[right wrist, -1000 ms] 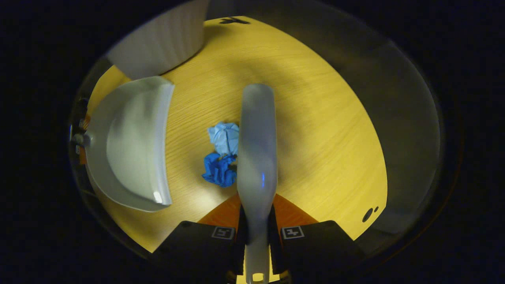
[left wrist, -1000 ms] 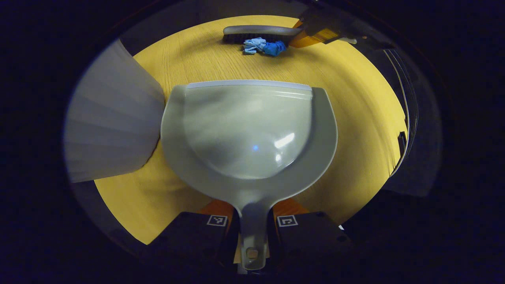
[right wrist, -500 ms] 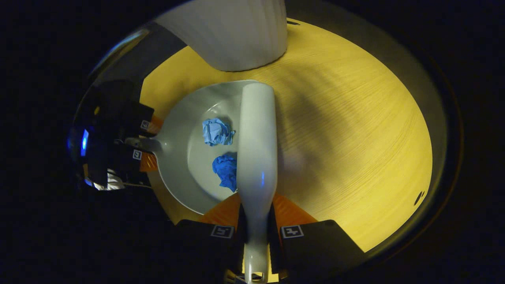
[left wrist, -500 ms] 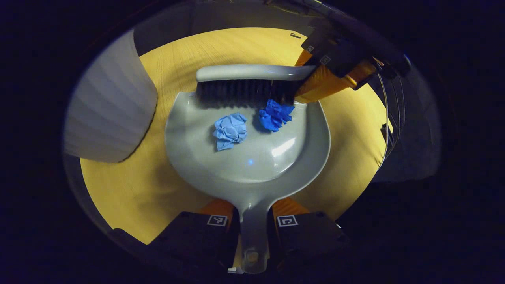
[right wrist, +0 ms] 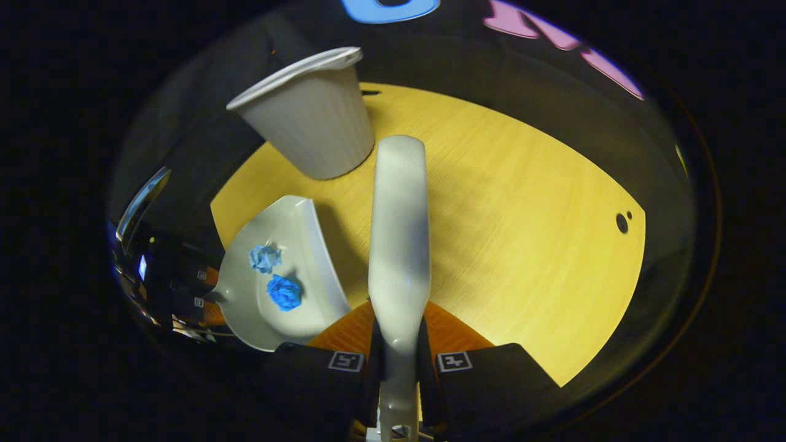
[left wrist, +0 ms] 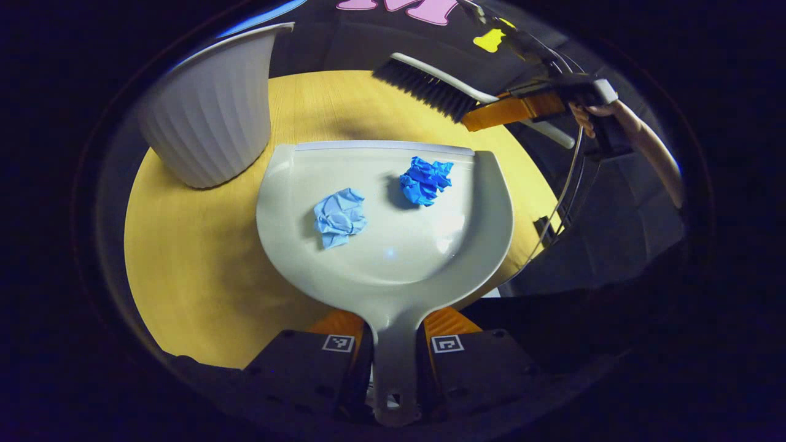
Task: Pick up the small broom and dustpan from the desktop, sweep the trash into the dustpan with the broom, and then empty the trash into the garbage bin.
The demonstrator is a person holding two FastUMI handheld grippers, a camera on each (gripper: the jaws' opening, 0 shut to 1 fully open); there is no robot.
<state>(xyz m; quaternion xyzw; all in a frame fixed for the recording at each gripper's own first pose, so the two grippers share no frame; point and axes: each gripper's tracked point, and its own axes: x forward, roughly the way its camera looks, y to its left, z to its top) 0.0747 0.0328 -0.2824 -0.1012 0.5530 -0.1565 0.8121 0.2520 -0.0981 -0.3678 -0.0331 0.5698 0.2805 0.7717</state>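
Dustpan [left wrist: 393, 245] sat in your left gripper [left wrist: 393, 353], both fingers closed on its handle, pan level above the bench [left wrist: 196, 270]. Two paper wads lay loose in it: light blue wad [left wrist: 339, 216], dark blue wad [left wrist: 425, 180] near the open lip. Your right gripper [right wrist: 398, 362] was clamped on the broom [right wrist: 398, 227], held off the bench. Sweeping looked done. For the garbage bin [left wrist: 212, 116] (ribbed, white, just beyond the pan's left corner), you needed to keep the lip raised in transit, tipping only over the rim.
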